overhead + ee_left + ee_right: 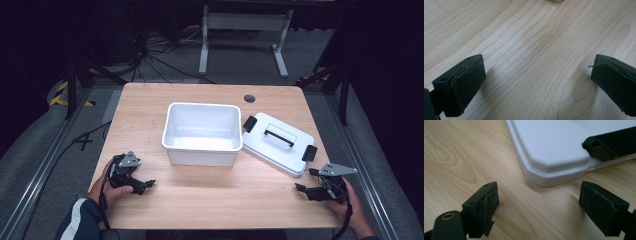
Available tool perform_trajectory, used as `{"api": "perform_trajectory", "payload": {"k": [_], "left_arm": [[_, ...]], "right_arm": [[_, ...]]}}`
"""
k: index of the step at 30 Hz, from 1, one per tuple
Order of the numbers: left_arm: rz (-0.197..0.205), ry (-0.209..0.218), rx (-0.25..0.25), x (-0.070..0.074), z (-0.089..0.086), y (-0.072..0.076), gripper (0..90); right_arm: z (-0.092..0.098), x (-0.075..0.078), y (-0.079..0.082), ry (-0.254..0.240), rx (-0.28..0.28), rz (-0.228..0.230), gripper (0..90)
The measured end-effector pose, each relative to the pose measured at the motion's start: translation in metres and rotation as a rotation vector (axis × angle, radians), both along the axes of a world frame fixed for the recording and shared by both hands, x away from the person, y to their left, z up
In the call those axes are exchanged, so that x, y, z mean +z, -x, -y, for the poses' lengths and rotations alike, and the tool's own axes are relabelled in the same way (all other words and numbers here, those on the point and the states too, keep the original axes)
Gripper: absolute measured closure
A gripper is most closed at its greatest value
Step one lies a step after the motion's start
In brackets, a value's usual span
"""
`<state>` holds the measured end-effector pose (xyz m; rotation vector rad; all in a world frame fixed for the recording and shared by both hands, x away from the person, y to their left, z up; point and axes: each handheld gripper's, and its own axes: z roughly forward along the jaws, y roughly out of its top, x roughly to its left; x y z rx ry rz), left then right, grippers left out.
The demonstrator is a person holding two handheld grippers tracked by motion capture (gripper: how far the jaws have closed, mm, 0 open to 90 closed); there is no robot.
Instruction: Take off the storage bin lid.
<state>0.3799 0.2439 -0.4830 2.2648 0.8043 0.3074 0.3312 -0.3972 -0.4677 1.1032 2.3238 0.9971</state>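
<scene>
**A:** What sits on the table around the two grippers?

**B:** A white bin, open at the top, stands near the middle of the wooden top. Its lid lies flat just to its right, touching or nearly touching the bin's right wall. The lid has a black handle across its middle and a black latch at each end.

**A:** And where are the grippers?

**B:** The right gripper rests low at the near right of the table, held in a hand, just beside the lid's near corner. In the right gripper view its jaws stand wide apart with bare wood between them, and the lid's rounded corner lies just ahead, clear of both pads. The left gripper lies at the near left, well apart from the bin, held by the other hand. Its jaws are spread wide too, with only wood grain between them in the left gripper view.

**A:** Does anything block the way to the lid or the bin?

**B:** The table between each gripper and the bin is bare wood. A round cable hole sits at the far edge, behind the lid. Beyond the table are a white frame and loose cables on the grey floor.

**A:** Any brand, label or writing?

**B:** None that I can read; the bin, lid and grippers look plain.
</scene>
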Motion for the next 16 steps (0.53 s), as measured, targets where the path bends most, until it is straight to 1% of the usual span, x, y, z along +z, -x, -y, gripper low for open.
{"api": "perform_trajectory", "payload": {"k": [16], "left_arm": [[0.004, 0.001, 0.005, -0.0001, 0.0002, -0.0002, 0.1]], "right_arm": [[0.0000, -0.0001, -0.0002, 0.001, -0.004, -0.001, 15.6]]}}
